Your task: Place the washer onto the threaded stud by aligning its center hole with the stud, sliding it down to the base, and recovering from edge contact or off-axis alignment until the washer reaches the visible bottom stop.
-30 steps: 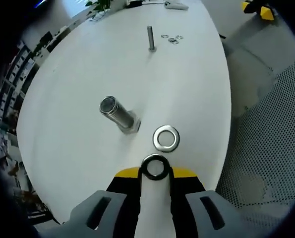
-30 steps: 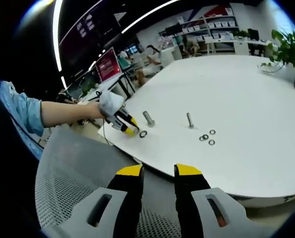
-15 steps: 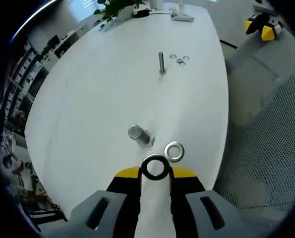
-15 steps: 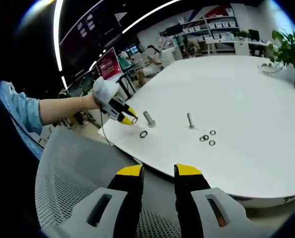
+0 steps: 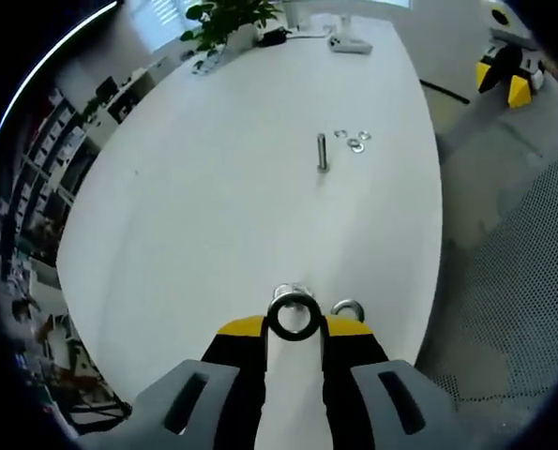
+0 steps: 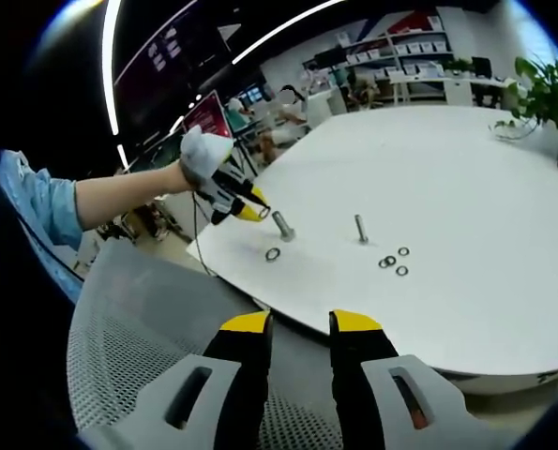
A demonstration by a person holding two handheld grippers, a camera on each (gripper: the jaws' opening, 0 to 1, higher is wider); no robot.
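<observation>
A: Washer (image 5: 294, 317) — dark ring, pinched between the yellow tips of the left gripper (image 5: 294, 328), held above the top of the big threaded stud (image 6: 282, 226) near the table's (image 5: 213, 187) edge.

B: Containers?

A: None seen. A second, loose washer (image 6: 273, 254) lies flat on the table just beside that stud.

B: What else around?

A: A thinner stud (image 5: 322, 152) stands upright farther along the table, with a small cluster of washers (image 5: 354, 142) near it. Potted plant (image 5: 224, 15) at the far end. Mesh chair (image 6: 147, 319) beneath the right gripper (image 6: 299, 323).

B: Right gripper's state?

A: Off the table edge, jaws nearly together, nothing between them.
</observation>
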